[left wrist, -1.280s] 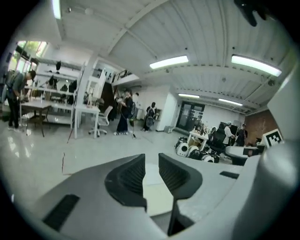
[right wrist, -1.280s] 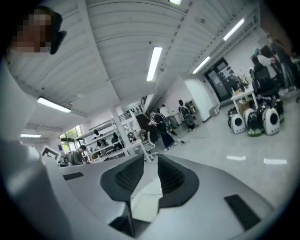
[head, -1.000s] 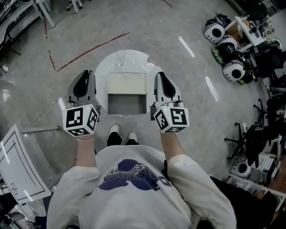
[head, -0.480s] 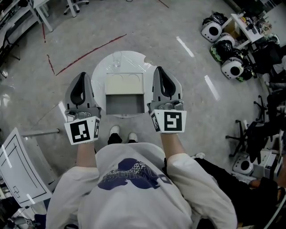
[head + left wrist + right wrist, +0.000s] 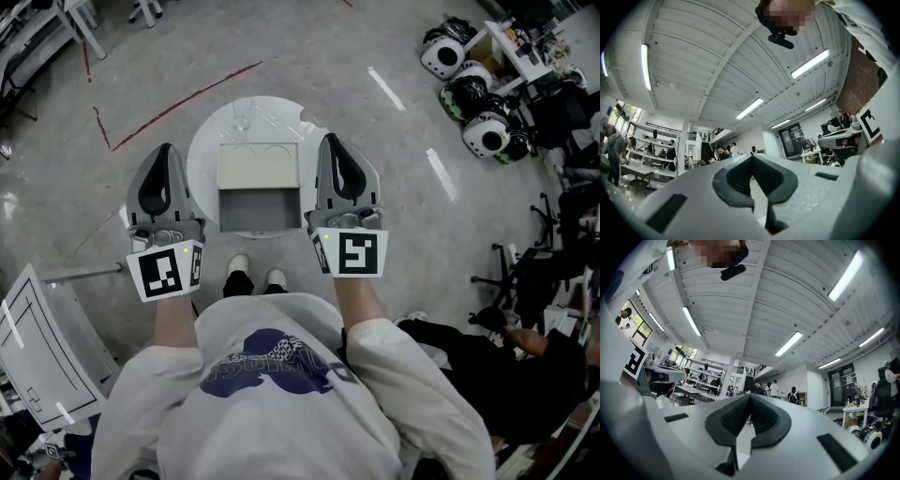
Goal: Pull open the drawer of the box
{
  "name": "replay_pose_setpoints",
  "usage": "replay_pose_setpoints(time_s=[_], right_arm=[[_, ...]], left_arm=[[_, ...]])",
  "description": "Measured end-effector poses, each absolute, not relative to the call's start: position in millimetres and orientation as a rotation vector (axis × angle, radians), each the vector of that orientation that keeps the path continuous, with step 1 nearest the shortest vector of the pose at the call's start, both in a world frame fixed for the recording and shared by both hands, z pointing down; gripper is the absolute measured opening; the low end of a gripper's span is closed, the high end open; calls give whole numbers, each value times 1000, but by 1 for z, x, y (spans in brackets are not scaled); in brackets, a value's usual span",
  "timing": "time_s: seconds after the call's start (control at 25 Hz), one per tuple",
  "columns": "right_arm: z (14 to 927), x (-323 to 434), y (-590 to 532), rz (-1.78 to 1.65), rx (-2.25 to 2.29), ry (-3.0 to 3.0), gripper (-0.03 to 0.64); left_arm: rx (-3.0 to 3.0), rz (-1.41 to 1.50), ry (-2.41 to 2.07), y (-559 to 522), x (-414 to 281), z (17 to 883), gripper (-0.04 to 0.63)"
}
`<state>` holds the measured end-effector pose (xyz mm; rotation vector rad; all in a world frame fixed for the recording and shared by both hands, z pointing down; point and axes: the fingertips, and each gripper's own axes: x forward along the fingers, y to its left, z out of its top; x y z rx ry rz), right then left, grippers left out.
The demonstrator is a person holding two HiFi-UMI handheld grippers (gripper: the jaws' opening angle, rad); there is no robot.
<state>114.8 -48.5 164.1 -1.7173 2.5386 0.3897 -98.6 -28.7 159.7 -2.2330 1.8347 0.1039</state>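
Two grey hand-held tools, the left tool (image 5: 165, 152) and the right tool (image 5: 330, 141), each have jaws together on nothing. Between them in the head view, one grey drawer (image 5: 260, 212) projects open toward the person from one cream rectangular box (image 5: 258, 167) on one round white counter (image 5: 201, 150). Beyond stands one clear glass (image 5: 243, 116).

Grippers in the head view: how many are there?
2. The left gripper is held left of the box, whose drawer is open; the right gripper is held right of it. Both are shut, holding nothing. None seem hidden.
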Motion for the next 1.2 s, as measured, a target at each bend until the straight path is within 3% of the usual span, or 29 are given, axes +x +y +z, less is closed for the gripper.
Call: replay_pose_setpoints(time_s=[1.2], right_arm=[[171, 109, -48, 421, -1806, 2550, -3]], left_arm=[[-2226, 134, 1893, -37, -126, 164, 8]])
